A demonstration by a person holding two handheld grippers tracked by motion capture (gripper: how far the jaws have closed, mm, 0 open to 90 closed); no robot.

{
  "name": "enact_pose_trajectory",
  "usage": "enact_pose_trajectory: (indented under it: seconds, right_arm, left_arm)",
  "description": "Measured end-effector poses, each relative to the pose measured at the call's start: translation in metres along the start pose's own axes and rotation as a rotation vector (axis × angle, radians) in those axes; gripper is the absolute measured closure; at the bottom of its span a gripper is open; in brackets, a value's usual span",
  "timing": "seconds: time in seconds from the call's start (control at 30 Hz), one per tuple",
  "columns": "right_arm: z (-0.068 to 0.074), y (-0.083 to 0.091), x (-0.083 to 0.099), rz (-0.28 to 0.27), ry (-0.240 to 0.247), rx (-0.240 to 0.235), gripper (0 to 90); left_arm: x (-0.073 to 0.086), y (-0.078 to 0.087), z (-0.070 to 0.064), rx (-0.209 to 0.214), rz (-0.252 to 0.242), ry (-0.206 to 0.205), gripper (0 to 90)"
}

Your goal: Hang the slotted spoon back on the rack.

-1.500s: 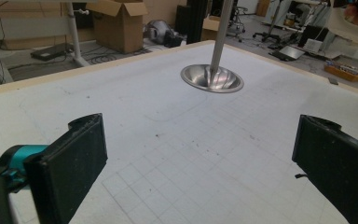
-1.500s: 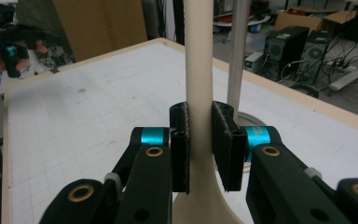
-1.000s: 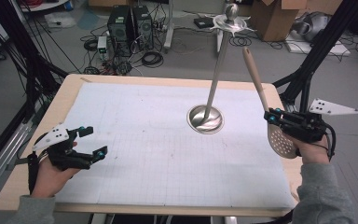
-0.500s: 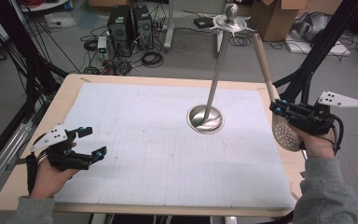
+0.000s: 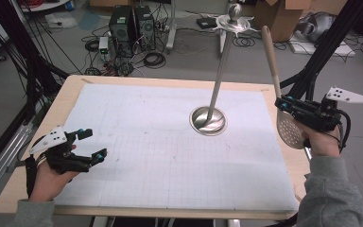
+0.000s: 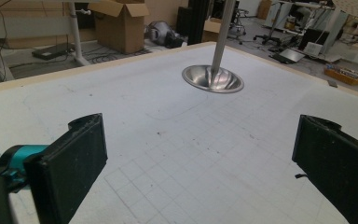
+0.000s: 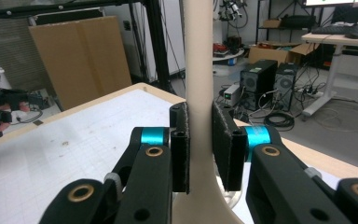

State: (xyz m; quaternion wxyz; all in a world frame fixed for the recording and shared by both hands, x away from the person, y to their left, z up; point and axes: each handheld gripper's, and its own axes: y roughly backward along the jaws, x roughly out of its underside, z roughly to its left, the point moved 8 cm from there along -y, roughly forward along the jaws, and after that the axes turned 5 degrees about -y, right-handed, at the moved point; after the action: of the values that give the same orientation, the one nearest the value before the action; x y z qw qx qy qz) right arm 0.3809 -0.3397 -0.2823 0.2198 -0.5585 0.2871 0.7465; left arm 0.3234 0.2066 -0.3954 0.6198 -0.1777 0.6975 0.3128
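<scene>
Two hand-held grippers are at work, and only one has changed over the last second. Starting at your left: your left hand-held gripper (image 5: 89, 145) rests low over the near left part of the worktop (image 5: 71, 94), jaws spread wide with nothing between them, just where it was a second ago. Its own view looks across the white grid mat (image 6: 177, 135) between the two black pads (image 6: 77, 163) toward the stand.

Moving to the middle, the steel stand (image 5: 209, 119) sits on its round dish base (image 6: 213, 78) on the mat, its pole rising to a notched hanging disc (image 5: 235, 20) at the top. It has not shifted.

At your right is the change. Your right hand-held gripper (image 5: 283, 104) pinches the wooden-handled skimmer (image 5: 289, 130) low on its handle (image 7: 198, 70), jaws pressed against the wood on both sides. A second ago the skimmer leaned with its perforated bowl lower over the worktop's right edge; now you have lifted it and brought the handle closer to upright, its tip up near the level of the hanging disc though well apart from it to the right.

That reads as the carry stage toward hanging the skimmer on the stand. The grip looks firm; what remains is moving left to the disc.
</scene>
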Motion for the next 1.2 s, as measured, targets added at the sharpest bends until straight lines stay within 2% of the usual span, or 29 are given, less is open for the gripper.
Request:
enact_pose_trajectory:
  seconds: [0.33,0.9,1.2]
  right_arm:
    - [-0.001,-0.005,0.001,0.007,-0.009,-0.002,78.2]
    - [0.002,-0.016,0.003,0.025,-0.032,-0.040,78.2]
    - [0.003,-0.025,0.007,0.041,-0.036,-0.036,78.2]
  left_arm:
    - [0.000,0.001,0.001,-0.001,0.000,0.000,3.5]
    - [0.000,0.003,0.002,-0.008,-0.002,0.005,3.5]
    - [0.000,0.003,0.002,-0.006,-0.002,0.003,3.5]
